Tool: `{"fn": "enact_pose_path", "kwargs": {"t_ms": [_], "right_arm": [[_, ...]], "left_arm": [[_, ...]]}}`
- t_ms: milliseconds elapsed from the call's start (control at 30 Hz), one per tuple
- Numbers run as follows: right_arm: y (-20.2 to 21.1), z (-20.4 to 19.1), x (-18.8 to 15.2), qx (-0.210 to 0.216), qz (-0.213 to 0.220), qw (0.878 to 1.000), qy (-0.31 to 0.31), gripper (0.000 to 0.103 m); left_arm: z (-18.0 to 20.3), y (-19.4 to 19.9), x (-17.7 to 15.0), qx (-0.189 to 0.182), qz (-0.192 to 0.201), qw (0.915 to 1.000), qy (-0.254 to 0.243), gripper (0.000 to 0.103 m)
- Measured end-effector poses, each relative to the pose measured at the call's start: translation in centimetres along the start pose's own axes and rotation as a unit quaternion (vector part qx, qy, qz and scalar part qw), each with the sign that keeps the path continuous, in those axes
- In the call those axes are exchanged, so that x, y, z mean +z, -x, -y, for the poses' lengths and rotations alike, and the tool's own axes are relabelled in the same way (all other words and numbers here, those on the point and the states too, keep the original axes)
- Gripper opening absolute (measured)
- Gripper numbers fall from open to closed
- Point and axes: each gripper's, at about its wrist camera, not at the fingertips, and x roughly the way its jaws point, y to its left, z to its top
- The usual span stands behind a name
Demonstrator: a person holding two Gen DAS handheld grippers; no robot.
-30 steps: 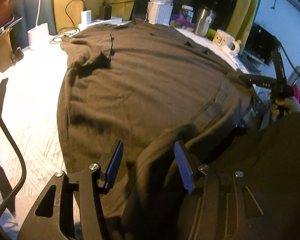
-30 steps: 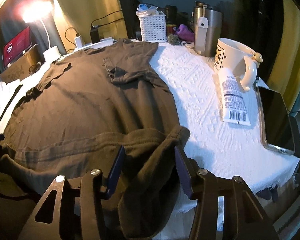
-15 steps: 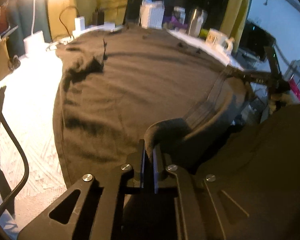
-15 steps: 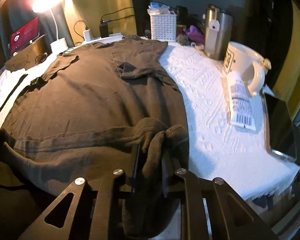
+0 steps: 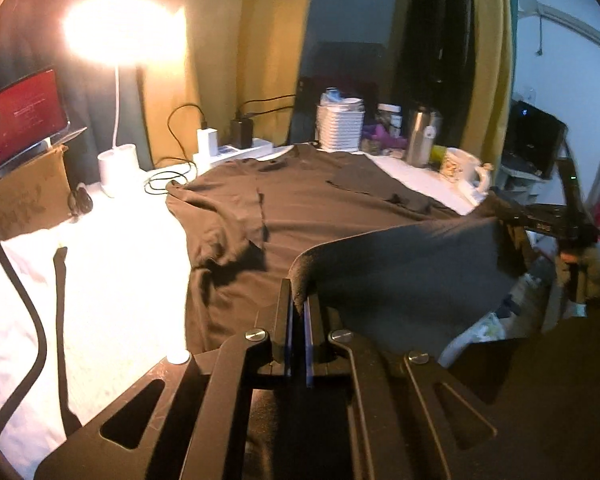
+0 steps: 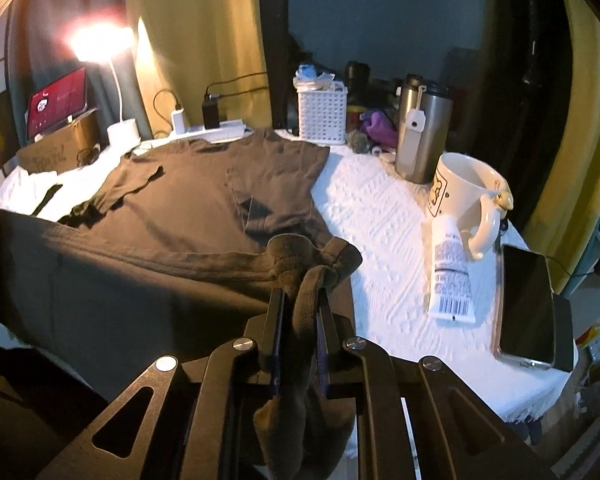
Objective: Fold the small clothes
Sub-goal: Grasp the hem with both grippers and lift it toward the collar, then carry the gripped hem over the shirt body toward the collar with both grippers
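Note:
A dark brown T-shirt (image 5: 300, 204) lies spread on a white textured cloth, neck toward the far side. It also shows in the right wrist view (image 6: 188, 196). My left gripper (image 5: 298, 300) is shut on the left corner of the bottom hem. My right gripper (image 6: 300, 304) is shut on the right corner of the hem, with bunched cloth between the pads. Both hold the hem lifted off the table, stretched between them. My right gripper also shows in the left wrist view (image 5: 512, 216).
On the right lie a white mug (image 6: 468, 196), a tube (image 6: 450, 276) and a phone (image 6: 528, 300). At the back stand a steel tumbler (image 6: 422, 132), a white basket (image 6: 322, 112), a power strip (image 6: 216, 132) and a lit lamp (image 5: 118, 160).
Both grippers closed on the hem corners, then raised the hem off the table and carried it toward the far side. The shirt's lower part now hangs stretched between them.

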Motion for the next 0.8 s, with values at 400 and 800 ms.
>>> {"fn": "enact_pose_path", "kwargs": {"t_ms": [400, 800], "right_arm": [[-3.8, 0.6, -1.1, 0.009, -0.044, 0.999, -0.017, 0.013], [-5.0, 0.1, -1.9, -0.023, -0.087, 0.996, -0.001, 0.013]], "left_arm": [[-2.3, -3.5, -2.9, -0.010, -0.084, 0.9958, 0.034, 0.012], [-2.9, -2.2, -5.8, -0.011, -0.124, 0.9917, 0.033, 0.050]]}}
